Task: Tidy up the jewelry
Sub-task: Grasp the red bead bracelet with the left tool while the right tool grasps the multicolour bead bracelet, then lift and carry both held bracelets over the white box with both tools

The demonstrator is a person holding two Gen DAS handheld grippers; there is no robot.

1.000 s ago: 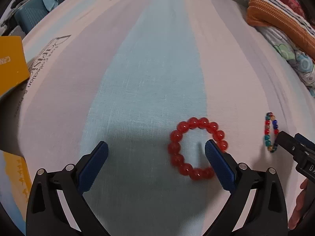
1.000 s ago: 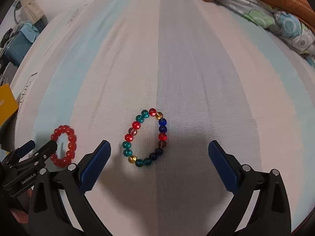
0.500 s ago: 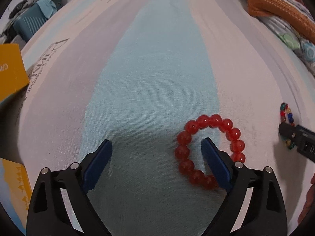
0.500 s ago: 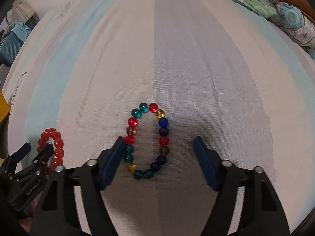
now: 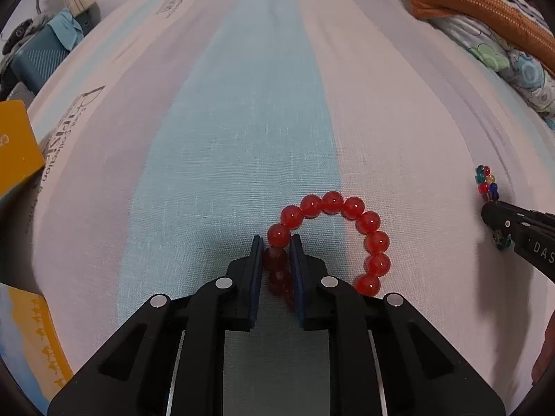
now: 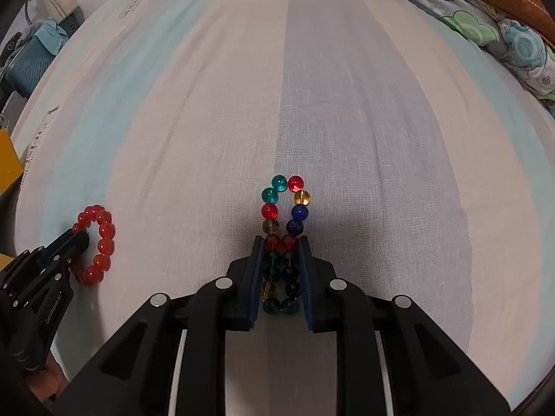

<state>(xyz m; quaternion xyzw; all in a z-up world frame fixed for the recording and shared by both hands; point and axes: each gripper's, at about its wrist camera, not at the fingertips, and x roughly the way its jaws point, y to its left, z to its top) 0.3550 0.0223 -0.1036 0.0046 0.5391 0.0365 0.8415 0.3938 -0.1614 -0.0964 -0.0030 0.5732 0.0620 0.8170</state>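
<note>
A red bead bracelet [image 5: 347, 208] lies on the striped bedsheet [image 5: 242, 121]. My left gripper [image 5: 276, 242] is shut on its left side, with beads pinched between the blue pads. The bracelet also shows at the left of the right wrist view [image 6: 100, 235]. A multicoloured bead bracelet [image 6: 295, 201] lies on the sheet, squeezed into a narrow loop. My right gripper [image 6: 281, 242] is shut on its near half. That bracelet also shows in the left wrist view [image 5: 485, 180], partly hidden behind the right gripper.
A yellow box [image 5: 14, 145] sits off the sheet's left edge. An orange knitted blanket [image 5: 478, 3] and floral bedding [image 5: 513, 62] lie at the far right. A teal bag [image 5: 38, 59] is at the far left.
Both grippers moved forward and closed: the left one onto the red bracelet's left side, the right one onto the multicoloured bracelet, squeezing it narrow.
</note>
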